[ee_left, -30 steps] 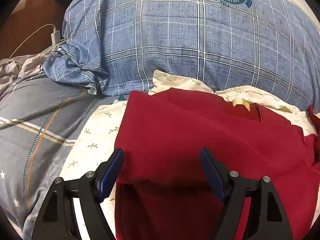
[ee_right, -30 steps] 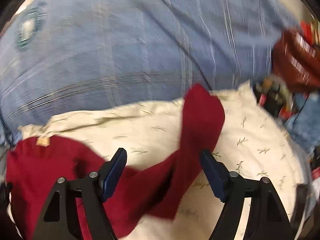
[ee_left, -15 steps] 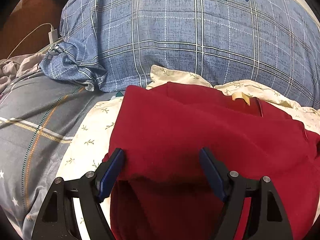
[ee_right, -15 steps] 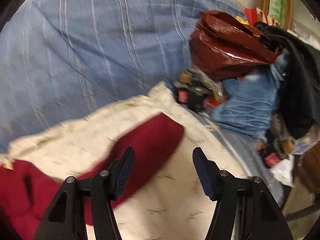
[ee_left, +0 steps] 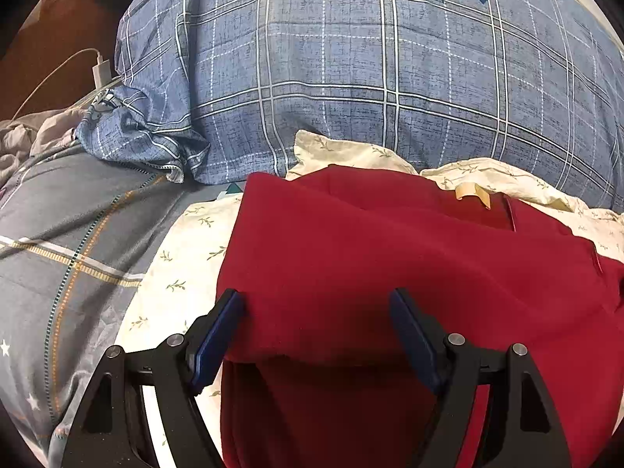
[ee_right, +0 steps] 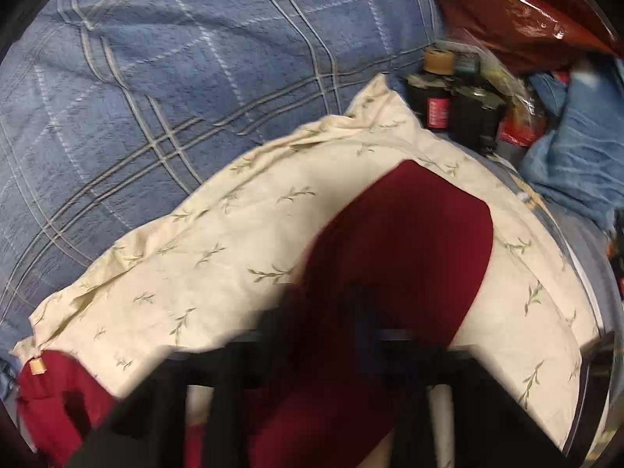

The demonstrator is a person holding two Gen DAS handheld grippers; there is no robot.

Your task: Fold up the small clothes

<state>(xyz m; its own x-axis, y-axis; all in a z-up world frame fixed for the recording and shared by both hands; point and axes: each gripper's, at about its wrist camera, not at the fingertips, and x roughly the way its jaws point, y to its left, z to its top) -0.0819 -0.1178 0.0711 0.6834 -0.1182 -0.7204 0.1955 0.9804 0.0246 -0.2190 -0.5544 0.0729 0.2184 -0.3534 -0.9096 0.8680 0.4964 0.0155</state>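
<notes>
A dark red garment (ee_left: 390,253) lies partly folded on a cream leaf-print cloth (ee_left: 175,273), its tan neck label (ee_left: 468,193) toward the back. My left gripper (ee_left: 319,335) stands open, its blue pads (ee_left: 218,331) astride the garment's folded near edge. In the right wrist view, one red sleeve (ee_right: 421,226) stretches out over the cream cloth (ee_right: 234,253). My right gripper (ee_right: 358,312) is blurred, with its fingers drawn together on the sleeve's near part. The label (ee_right: 37,366) and the garment's body show at lower left.
A bulky blue plaid quilt (ee_left: 351,78) rises right behind the garment. Grey bedding (ee_left: 58,234) lies to the left, with a white charger and cable (ee_left: 102,70). At the right are dark bottles (ee_right: 436,89), a red plastic bag (ee_right: 526,7) and blue jeans (ee_right: 577,148).
My right gripper swung right along the sleeve, dropped onto it and closed its fingers from wide apart. The left gripper and the garment's body stayed put.
</notes>
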